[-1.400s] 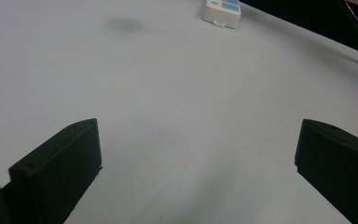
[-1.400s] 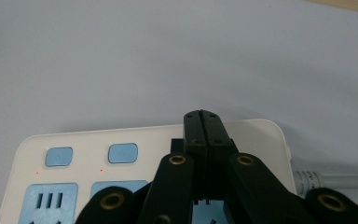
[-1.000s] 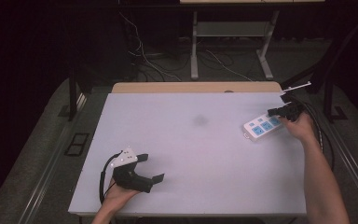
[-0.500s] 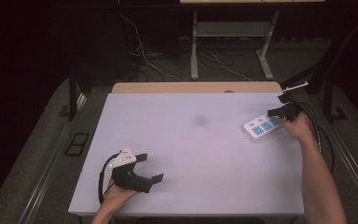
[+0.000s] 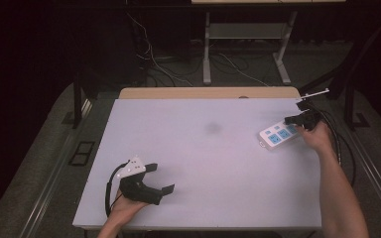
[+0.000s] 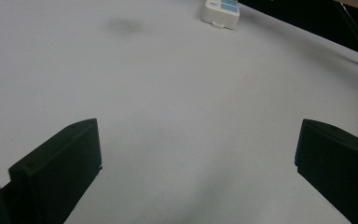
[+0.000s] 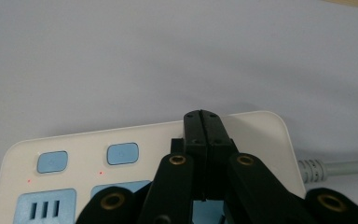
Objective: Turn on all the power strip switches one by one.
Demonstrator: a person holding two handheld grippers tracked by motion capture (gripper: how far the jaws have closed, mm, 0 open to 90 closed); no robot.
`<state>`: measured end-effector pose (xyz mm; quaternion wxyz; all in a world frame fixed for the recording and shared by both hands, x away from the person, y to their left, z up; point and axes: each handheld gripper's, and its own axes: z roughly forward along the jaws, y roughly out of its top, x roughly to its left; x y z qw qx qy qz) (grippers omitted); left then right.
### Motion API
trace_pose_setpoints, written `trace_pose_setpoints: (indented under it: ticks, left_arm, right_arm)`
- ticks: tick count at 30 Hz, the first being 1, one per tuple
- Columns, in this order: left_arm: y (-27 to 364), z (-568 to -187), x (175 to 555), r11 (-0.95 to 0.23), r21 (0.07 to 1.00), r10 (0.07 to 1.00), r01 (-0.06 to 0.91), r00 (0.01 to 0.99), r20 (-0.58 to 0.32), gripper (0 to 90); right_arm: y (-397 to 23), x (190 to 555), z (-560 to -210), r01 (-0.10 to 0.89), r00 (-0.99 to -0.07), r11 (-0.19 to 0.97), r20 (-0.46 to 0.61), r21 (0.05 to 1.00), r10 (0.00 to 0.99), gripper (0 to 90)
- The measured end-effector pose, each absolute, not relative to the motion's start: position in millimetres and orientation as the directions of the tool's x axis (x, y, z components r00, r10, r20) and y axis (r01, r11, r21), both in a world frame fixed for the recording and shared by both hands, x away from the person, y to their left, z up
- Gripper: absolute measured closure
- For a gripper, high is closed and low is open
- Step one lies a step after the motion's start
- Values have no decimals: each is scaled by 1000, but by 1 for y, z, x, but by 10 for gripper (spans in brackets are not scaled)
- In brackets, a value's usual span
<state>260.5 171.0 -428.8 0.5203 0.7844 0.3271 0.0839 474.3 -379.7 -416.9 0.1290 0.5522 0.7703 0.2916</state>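
A white power strip (image 5: 278, 136) with blue sockets and blue switches lies at the right side of the white table (image 5: 203, 153). My right gripper (image 5: 293, 120) is shut, its jaws pressed flat together, and its tips hang over the strip's top (image 7: 121, 140) near its cable end, beside two blue switches (image 7: 122, 153). Nothing is between the jaws. Whether the tips touch the strip I cannot tell. My left gripper (image 5: 161, 179) rests near the table's front left edge, open wide, with only bare table between its jaws (image 6: 191, 154). The strip's far end (image 6: 220, 10) shows at the top of the left gripper view.
The strip's grey cable (image 7: 340, 166) runs off to the right. Black cables (image 5: 340, 144) trail off the table's right edge. A faint grey smudge (image 5: 212, 128) marks the table's middle. Beyond the far edge stand a wooden board (image 5: 208, 92) and a metal frame (image 5: 248, 49) on the floor.
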Motion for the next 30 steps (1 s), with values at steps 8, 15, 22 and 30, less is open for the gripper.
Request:
trace_pose_setpoints:
  ticks: [8,15,22,30]
  left_arm:
    - [171,-428,260,-241,873,601,425,771,-210,0]
    - [170,-428,259,-240,873,600,423,772,-209,0]
    - [169,-428,258,-240,874,600,423,772,-209,0]
    - [168,-428,258,-242,873,598,423,774,-209,0]
  right_arm:
    - [-378,473,-415,784,-348,204,143,586,926,899]
    - [-376,462,-405,755,-366,196,153,626,918,869]
    - [-372,445,-383,712,-374,183,146,678,916,620]
    - [-362,422,-373,681,-366,125,187,722,912,204]
